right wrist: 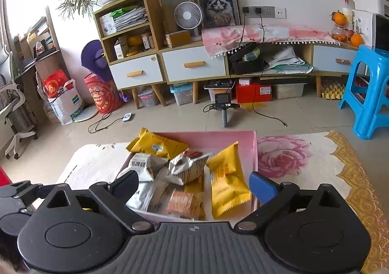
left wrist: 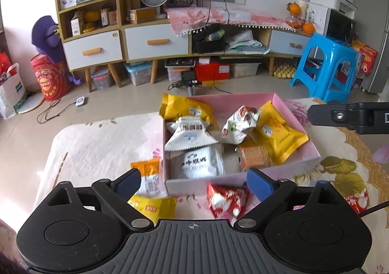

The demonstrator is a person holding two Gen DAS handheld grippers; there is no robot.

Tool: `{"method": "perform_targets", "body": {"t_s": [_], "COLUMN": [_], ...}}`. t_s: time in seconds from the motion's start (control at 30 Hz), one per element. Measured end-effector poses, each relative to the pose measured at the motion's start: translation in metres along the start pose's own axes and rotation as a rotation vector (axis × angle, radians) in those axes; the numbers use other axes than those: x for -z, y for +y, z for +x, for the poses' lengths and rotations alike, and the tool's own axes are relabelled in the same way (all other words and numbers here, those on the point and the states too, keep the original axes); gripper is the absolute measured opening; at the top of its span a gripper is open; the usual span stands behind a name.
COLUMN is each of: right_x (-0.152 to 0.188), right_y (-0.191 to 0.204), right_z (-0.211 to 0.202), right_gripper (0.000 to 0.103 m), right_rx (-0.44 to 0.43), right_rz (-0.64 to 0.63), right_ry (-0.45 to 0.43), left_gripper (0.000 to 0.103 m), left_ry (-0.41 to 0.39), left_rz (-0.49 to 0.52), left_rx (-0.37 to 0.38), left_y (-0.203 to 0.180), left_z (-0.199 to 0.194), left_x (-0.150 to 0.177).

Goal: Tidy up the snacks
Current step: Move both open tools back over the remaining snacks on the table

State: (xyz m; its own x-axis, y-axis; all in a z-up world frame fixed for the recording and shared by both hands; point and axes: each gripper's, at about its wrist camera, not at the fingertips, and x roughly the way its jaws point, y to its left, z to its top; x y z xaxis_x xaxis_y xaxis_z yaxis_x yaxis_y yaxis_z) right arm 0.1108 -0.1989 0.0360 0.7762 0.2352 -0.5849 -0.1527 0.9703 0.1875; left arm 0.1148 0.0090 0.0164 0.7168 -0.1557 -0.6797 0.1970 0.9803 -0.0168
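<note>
Low in the left wrist frame, the left gripper (left wrist: 193, 182) hangs with jaws spread wide and empty. A red triangular packet (left wrist: 227, 199) lies on the cloth between them, nearest the right pad; yellow packets (left wrist: 152, 204) sit lower left. This hand looks nearer the strays. Beyond, centre frame, the pink box (left wrist: 313, 156) holds the rest. The right gripper (right wrist: 193, 182), equally wide and empty, hovers over its near edge.

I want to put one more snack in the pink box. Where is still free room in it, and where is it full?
Bare floor shows in the pink box along its far wall, behind the brown-and-white packet. The near half is crowded: white packets, biscuit packet, yellow packets. Outside, the cloth left of the box is free.
</note>
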Motion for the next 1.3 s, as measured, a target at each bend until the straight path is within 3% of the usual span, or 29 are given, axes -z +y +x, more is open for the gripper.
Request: {"method": "perform_targets", "body": {"t_s": [0.33, 0.6, 0.73, 0.97, 1.07, 1.3], "right_x": [0.032, 0.053, 0.061, 0.078, 0.092, 0.112], "right_y": [-0.009, -0.004, -0.008, -0.029, -0.038, -0.048], "right_z": [-0.014, -0.024, -0.031, -0.029, -0.023, 0.003], "right_gripper": [0.094, 0.095, 0.095, 0.095, 0.095, 0.095], "right_rx": [-0.044, -0.092, -0.097, -0.015, -0.013, -0.018], "right_rz": [0.018, -0.049, -0.091, -0.142, -0.171, -0.305], "right_ry": [0.028, 0.056, 0.046, 0.013, 0.003, 0.067], "left_gripper": [0.097, 0.097, 0.097, 0.097, 0.097, 0.097], "left_ry": [0.017, -0.004, 0.0, -0.009, -0.012, -0.036], "left_rz": [0.021, 0.135, 0.136, 0.099, 0.129, 0.158], "left_rx": [-0.038, -0.041, -0.01, 0.041, 0.076, 0.166], "left_y": [0.016, 0.027, 0.035, 0.048, 0.052, 0.059], "left_z": [-0.008, -0.007, -0.003, 0.013, 0.02, 0.025], "left_x": [0.035, 0.063, 0.074, 0.099, 0.107, 0.111]}}
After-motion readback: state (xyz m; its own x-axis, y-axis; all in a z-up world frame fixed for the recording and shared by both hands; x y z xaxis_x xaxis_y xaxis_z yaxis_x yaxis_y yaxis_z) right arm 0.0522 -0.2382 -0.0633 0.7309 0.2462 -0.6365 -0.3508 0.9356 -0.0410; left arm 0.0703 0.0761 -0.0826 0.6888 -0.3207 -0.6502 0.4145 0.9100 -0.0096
